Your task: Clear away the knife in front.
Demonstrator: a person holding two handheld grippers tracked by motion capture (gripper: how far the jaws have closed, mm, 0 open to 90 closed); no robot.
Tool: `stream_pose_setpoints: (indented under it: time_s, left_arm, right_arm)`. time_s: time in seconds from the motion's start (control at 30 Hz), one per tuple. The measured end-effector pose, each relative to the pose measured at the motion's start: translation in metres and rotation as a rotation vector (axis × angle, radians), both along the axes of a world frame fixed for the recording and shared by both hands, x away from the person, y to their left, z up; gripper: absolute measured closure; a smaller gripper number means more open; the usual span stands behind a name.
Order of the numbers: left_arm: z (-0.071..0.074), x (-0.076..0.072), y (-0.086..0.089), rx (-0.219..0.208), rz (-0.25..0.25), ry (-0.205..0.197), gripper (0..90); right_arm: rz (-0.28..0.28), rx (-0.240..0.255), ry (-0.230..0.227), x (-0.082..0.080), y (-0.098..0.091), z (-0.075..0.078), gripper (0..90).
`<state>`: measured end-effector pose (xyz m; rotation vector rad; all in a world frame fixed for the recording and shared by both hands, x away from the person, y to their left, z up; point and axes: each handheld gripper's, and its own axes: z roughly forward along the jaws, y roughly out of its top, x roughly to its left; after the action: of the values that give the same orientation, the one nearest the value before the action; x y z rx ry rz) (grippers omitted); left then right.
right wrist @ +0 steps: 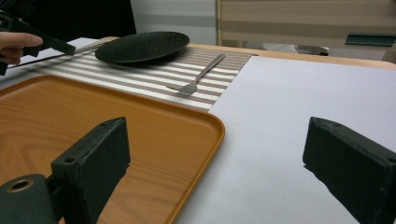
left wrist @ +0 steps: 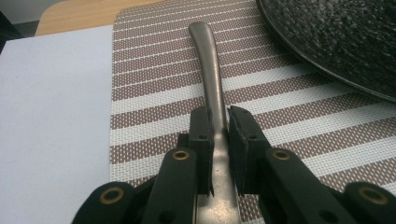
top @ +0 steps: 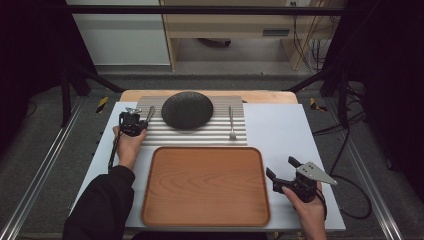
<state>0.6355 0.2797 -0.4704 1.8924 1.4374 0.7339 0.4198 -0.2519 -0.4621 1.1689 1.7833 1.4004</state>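
One black round textured plate (top: 187, 110), one silver metal fork (top: 232, 123), one striped brown-and-white woven placemat (top: 200, 136) and one orange wooden tray with rounded corners (top: 206, 185) are on the white surface (top: 285, 130). The left tool (top: 141, 123) is pressed together on a grey metal utensil handle (left wrist: 208, 70), which lies on the placemat's left edge, just beside the plate. The head of this utensil is hidden under the jaws — I cannot tell if it is a knife or a spoon. The right tool (top: 280, 168) hovers spread and empty beside the tray's right rim. The plate is cut off in the left gripper view; the tray is cut off in the right gripper view.
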Motion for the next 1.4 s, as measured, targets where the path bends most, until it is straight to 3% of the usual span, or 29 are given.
stream_pose_setpoints:
  time_s: [0.83, 1.4]
  left_arm:
    - [0.013, -0.022, -0.006, -0.039, -0.014, -0.049, 80.0]
    - [0.014, -0.037, -0.011, -0.051, -0.026, -0.045, 80.0]
  right_arm:
    - [0.007, 0.006, 0.001, 0.000, 0.001, 0.000, 7.3]
    - [0.013, 0.019, -0.004, 0.000, 0.000, 0.001, 7.2]
